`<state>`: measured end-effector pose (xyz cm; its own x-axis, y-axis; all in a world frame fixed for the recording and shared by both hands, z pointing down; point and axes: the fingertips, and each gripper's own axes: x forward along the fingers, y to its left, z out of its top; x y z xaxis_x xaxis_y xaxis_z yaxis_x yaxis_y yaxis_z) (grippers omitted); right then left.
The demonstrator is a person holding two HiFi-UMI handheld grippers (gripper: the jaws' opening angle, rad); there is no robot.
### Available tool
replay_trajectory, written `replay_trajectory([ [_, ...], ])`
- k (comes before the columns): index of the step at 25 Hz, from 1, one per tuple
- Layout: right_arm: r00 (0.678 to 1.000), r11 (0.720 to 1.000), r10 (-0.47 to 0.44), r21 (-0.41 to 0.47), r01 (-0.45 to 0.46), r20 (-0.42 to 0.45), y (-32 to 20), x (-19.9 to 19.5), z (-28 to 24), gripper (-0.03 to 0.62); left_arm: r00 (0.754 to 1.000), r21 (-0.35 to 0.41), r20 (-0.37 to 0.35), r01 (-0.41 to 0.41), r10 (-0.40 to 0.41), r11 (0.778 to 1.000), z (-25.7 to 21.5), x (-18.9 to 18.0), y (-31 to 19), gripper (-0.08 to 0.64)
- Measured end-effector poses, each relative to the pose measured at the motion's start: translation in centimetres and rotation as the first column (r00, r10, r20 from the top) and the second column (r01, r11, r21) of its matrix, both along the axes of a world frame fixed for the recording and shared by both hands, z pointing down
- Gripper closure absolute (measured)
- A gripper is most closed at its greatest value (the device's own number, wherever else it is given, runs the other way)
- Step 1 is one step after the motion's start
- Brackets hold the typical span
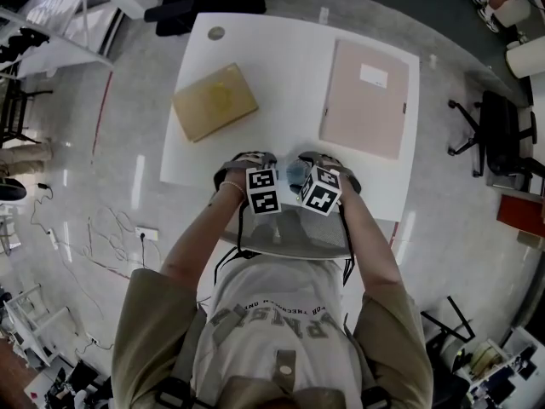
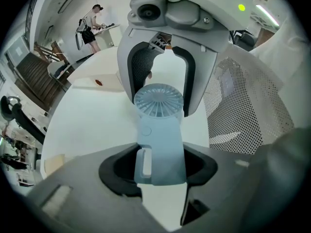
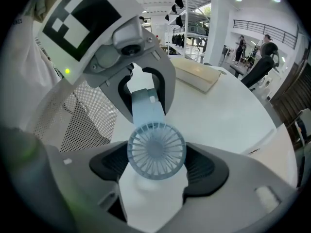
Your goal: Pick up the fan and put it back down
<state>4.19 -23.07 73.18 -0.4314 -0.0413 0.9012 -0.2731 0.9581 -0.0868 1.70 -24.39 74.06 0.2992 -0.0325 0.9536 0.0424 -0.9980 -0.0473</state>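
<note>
A small light-blue hand fan (image 1: 295, 174) hangs between both grippers over the near edge of the white table (image 1: 281, 66). My left gripper (image 2: 160, 168) is shut on the fan's flat handle (image 2: 160, 149), its black pads on either side. My right gripper (image 3: 156, 165) is shut on the round grille head (image 3: 156, 150). Each gripper view shows the other gripper beyond the fan: the right gripper (image 2: 160, 81) faces the left one, and the left gripper (image 3: 143, 89) faces the right one. From the head view the marker cubes of the left gripper (image 1: 264, 186) and the right gripper (image 1: 318, 186) hide most of the fan.
A tan cardboard box (image 1: 215, 100) lies on the table's left half and a pink folder (image 1: 366, 99) on its right half. A mesh chair back (image 1: 298, 233) stands between the person and the table. Office chairs and cables ring the table on the floor.
</note>
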Motion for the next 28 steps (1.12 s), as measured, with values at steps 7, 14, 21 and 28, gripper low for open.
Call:
replay_trajectory([
  [7, 1.000, 1.000, 0.011, -0.018, -0.011, 0.023, 0.4, -0.2, 0.4, 0.247, 1.000, -0.013, 0.024, -0.015, 0.016, 1.000, 0.2, -0.3, 0.4, 0.342],
  [14, 0.999, 0.999, 0.026, -0.036, -0.024, 0.043, 0.5, 0.0, 0.8, 0.247, 0.999, -0.025, 0.034, -0.027, 0.028, 0.999, 0.4, -0.1, 0.5, 0.342],
  [21, 0.997, 0.999, 0.038, -0.029, -0.036, 0.071, 0.5, -0.2, 0.9, 0.247, 0.998, -0.029, 0.050, -0.030, 0.032, 0.999, 0.8, -0.3, 0.5, 0.341],
  [28, 0.994, 0.998, 0.053, -0.032, -0.050, 0.099, 0.6, -0.5, 0.8, 0.249, 0.998, -0.039, 0.055, -0.031, 0.033, 0.999, 1.0, -0.5, 0.6, 0.341],
])
